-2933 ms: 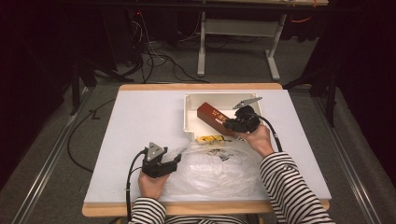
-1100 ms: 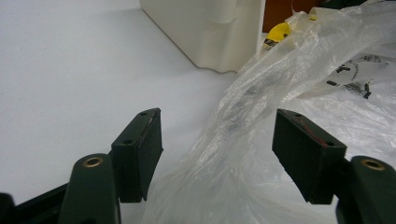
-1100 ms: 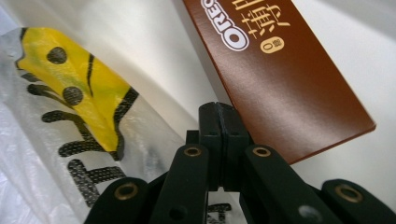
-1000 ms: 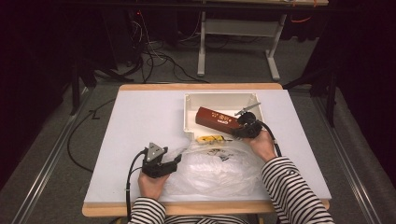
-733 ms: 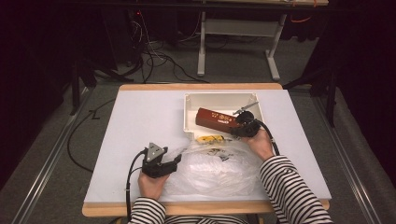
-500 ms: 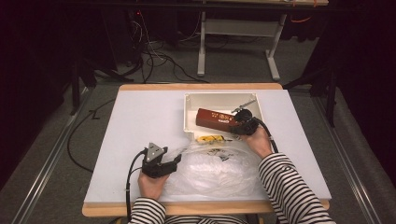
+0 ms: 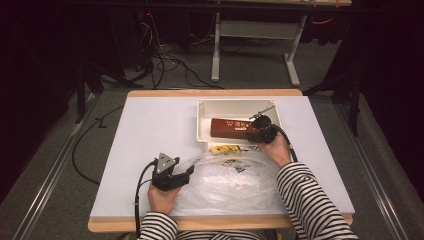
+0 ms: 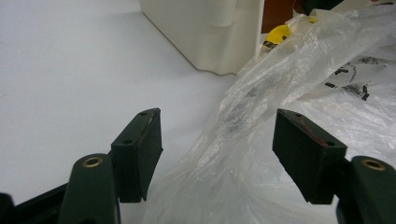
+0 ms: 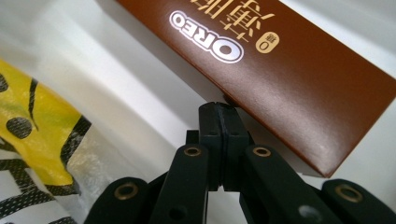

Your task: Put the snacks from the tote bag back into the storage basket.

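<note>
A brown Oreo box (image 7: 231,127) lies flat in the white tray (image 7: 202,120). My right gripper (image 7: 254,134) is shut at the box's near right end. In the right gripper view its pads (image 9: 219,109) meet flat, and the tips touch the lower edge of the Oreo box (image 9: 280,60); nothing shows between them. My left gripper (image 7: 188,172) rests open at the left edge of a clear plastic bag (image 7: 225,182). In the left gripper view a fold of the bag (image 8: 289,93) runs between the spread jaws of my left gripper (image 8: 217,126) without being pinched.
A yellow printed packet (image 7: 223,148) lies between the tray and the bag, under the plastic, also the packet (image 9: 37,126) beside the tray wall (image 9: 116,70). The tray's outer wall (image 8: 205,32) stands beyond the left gripper. Bare white tabletop (image 7: 155,125) lies to the left.
The Oreo box has swung from tilted to lying level along the tray, and the right gripper has shifted slightly with it. The left hand and the bag have kept still.
</note>
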